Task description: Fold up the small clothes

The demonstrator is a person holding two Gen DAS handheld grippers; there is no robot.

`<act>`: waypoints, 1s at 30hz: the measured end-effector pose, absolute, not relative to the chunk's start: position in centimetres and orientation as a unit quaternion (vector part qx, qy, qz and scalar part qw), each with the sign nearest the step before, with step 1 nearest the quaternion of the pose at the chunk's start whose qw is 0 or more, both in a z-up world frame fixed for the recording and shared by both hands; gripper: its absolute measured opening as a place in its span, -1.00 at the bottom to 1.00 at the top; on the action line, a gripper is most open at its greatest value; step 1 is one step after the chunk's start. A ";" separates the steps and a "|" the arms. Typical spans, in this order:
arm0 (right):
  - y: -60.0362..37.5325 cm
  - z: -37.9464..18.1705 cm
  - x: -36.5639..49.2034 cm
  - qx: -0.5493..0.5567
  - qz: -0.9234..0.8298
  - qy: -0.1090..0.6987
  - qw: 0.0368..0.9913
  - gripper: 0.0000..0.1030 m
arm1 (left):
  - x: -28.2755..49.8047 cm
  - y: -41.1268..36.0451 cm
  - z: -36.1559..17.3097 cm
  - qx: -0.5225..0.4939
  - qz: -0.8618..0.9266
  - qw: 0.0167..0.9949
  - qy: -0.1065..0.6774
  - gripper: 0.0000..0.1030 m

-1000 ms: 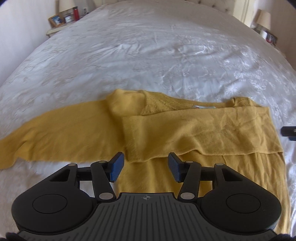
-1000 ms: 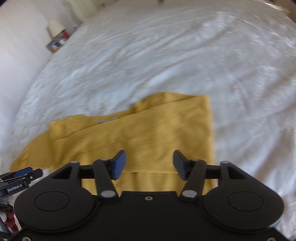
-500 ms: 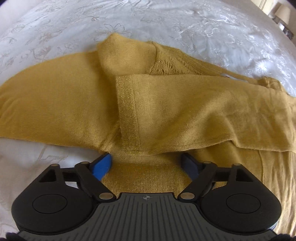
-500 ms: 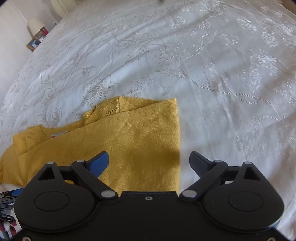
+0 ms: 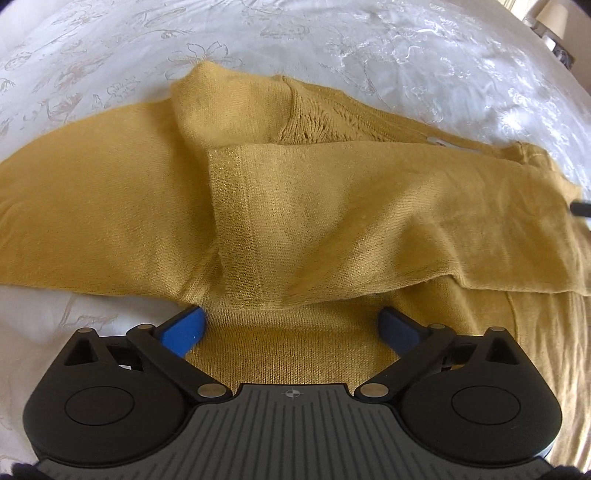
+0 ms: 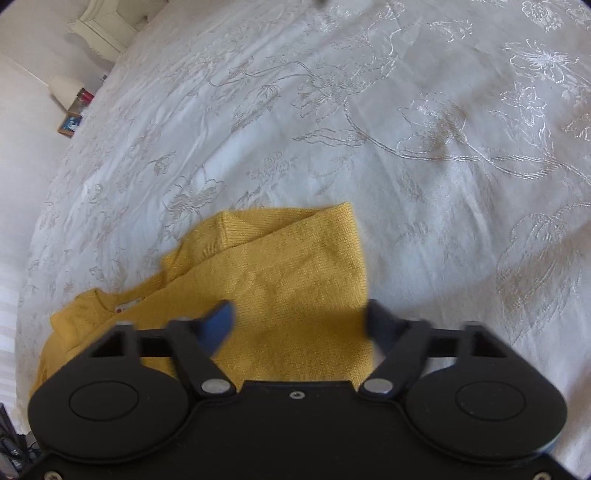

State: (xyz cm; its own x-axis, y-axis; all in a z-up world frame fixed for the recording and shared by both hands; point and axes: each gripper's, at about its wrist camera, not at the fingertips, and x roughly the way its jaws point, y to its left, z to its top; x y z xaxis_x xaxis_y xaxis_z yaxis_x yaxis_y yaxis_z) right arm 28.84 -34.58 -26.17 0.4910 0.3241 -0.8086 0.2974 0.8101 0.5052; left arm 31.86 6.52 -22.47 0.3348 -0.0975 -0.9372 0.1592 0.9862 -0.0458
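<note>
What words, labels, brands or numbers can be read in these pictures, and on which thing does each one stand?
No text can be read in either view.
Neck label of the yellow sweater: a small white tag with a red mark, too small to read.
Framed picture near the lamp: too blurred to read.
Left gripper: only a small crosshair mark on its body, no letters.
Right gripper: no marking seen.

A home bedroom: a white embroidered bedspread (image 6: pixel 406 129) fills the area ahead of both grippers. Far ahead to the left of the right gripper stand a lamp (image 6: pixel 64 88) and a pale cabinet (image 6: pixel 105 27); another lamp (image 5: pixel 552 18) sits far ahead-right of the left gripper.
</note>
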 end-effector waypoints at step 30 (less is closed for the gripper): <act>-32.3 -23.8 16.4 0.250 -0.015 0.521 0.816 0.36 | 21.7 5.7 -20.6 0.063 -0.122 0.785 0.604 0.98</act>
